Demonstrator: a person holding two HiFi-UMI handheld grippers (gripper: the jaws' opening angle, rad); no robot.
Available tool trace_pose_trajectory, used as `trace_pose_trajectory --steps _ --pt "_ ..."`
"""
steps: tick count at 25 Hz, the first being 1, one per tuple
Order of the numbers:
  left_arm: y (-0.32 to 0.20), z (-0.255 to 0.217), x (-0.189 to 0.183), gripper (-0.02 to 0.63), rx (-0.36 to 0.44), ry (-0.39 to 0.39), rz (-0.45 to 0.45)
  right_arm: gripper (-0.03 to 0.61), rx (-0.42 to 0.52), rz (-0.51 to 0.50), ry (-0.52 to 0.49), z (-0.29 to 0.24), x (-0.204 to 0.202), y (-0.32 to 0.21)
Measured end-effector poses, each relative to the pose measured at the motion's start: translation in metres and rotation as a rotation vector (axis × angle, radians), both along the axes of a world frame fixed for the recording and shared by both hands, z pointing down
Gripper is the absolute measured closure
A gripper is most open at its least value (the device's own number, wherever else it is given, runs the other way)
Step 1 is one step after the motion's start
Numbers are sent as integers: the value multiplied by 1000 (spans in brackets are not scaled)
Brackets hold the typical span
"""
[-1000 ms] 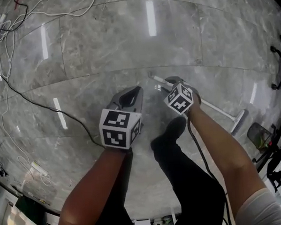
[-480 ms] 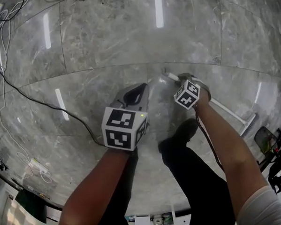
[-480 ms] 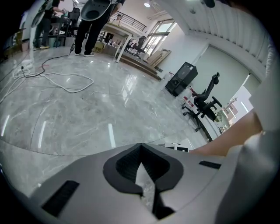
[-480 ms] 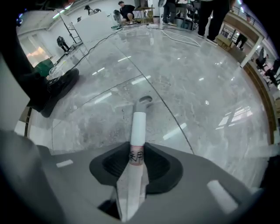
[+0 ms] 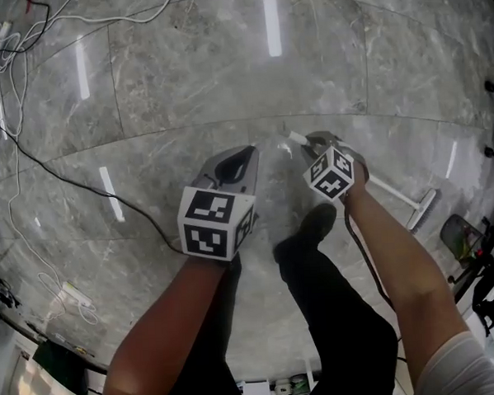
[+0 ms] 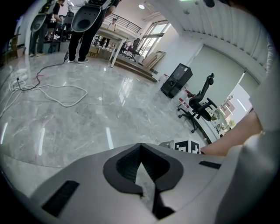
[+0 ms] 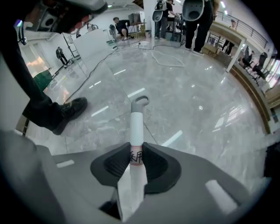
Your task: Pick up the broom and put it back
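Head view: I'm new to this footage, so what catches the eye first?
A white broom lies on the glossy grey floor, its handle end in the right gripper, whose jaws have just been closing onto it. The left gripper hovers shut and empty alongside.

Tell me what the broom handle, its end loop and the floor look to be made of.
The broom handle: smooth white tube, probably painted metal or plastic; even, slightly glossy surface, with a paper-like label band. The end loop: grey, likely moulded plastic, matte and rounded. The floor: polished grey stone or marble-look tile; veined pattern, grout lines and sharp light streaks.
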State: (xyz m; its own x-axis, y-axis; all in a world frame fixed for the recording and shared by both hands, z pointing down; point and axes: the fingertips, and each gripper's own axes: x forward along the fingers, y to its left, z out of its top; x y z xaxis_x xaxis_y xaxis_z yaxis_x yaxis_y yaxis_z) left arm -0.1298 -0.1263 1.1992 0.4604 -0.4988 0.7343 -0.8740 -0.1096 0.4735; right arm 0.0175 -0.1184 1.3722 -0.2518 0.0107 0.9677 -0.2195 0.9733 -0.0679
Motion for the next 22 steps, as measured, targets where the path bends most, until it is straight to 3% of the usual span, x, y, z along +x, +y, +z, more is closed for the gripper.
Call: trace_pose_trajectory --steps 9,17,22 --pt "-26 -221 33 609 119 -34 92 492 120 77 -303 -297 -16 -23" --pt "-27 -420 71 609 211 -65 170 493 263 181 -487 -548 17 -16" --pt "-35 -541 83 609 287 -50 145 492 352 283 -568 -678 33 -21"
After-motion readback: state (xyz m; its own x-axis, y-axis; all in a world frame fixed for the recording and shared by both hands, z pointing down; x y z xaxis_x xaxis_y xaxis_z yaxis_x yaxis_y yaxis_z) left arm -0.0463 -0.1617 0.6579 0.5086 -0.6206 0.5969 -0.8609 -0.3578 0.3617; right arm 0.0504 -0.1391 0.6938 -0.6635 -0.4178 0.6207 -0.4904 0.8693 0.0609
